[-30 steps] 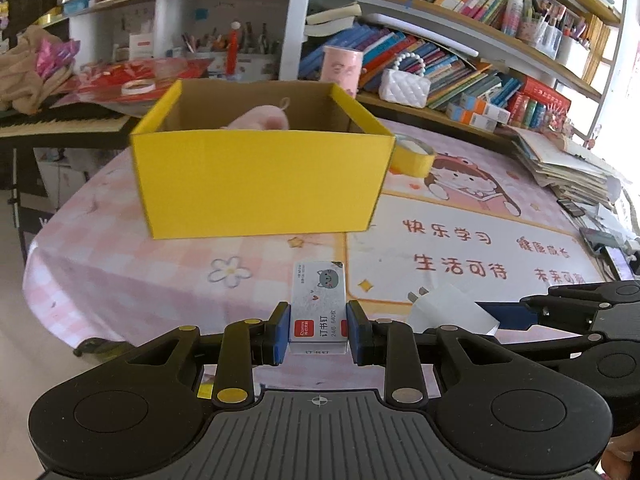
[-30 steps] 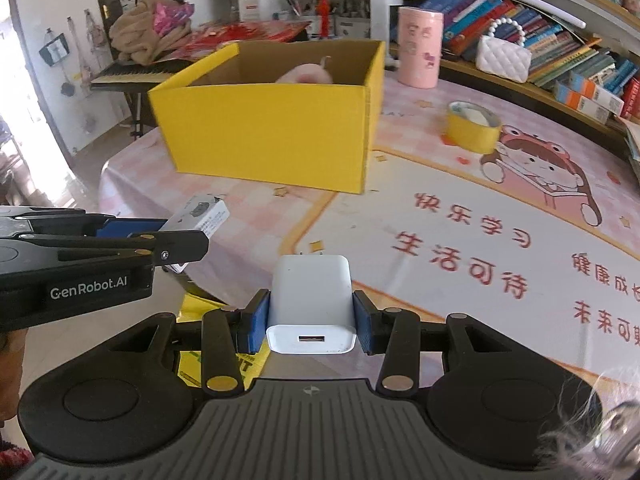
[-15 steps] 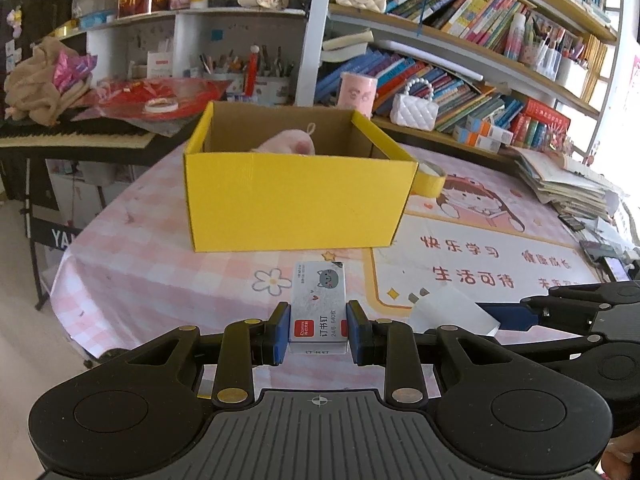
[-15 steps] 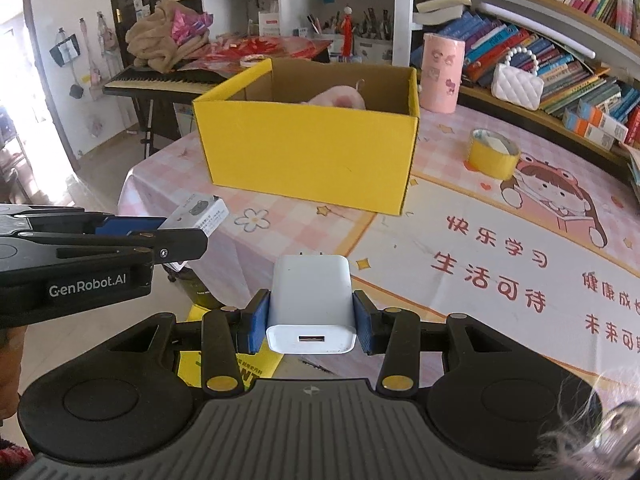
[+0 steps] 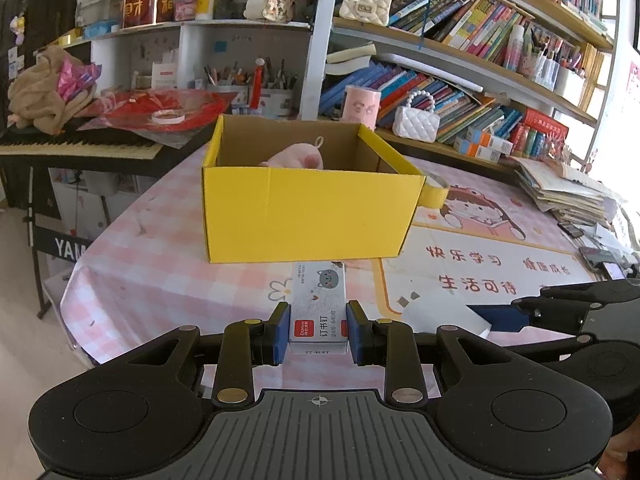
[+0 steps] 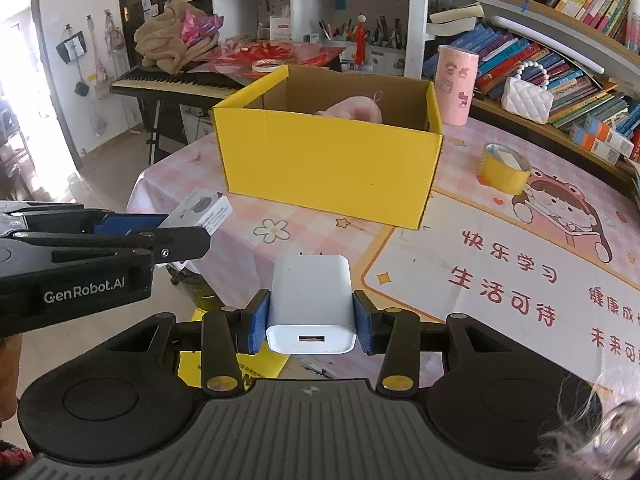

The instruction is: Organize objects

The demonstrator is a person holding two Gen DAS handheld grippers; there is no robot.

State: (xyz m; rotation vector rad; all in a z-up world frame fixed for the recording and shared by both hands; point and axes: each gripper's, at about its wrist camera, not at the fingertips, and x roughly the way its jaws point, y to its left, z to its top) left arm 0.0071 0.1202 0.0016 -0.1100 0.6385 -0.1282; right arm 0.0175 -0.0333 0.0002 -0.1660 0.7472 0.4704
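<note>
A round table (image 5: 168,264) under a pink checked cloth filled both wrist views, with crowded bookshelves (image 5: 472,60) curving behind it from twelve to three o'clock and a keyboard (image 5: 76,148) standing off at about ten. Near the table's far side sat an open yellow cardboard box (image 5: 308,216), and inside it lay a pink plush toy (image 5: 296,158), only its top showing above the near wall. Just beyond the box, at one o'clock in the right wrist view, stood a pink cup (image 6: 456,84); a roll of yellow tape (image 6: 505,168) lay on the cloth at two o'clock, beside the box but apart from it.

We held our left gripper (image 5: 319,332) short of the box, its blue pads closed part-way on a small staple box (image 5: 319,312) printed with a grey cat, the carton pointing toward twelve o'clock. Our right gripper (image 6: 311,330) was clamped almost fully closed on a white USB charger (image 6: 311,300), port facing the camera and prongs pointing at the yellow box. From the right wrist camera, the left gripper showed at nine o'clock with its carton jutting forward over the table's edge.
</note>
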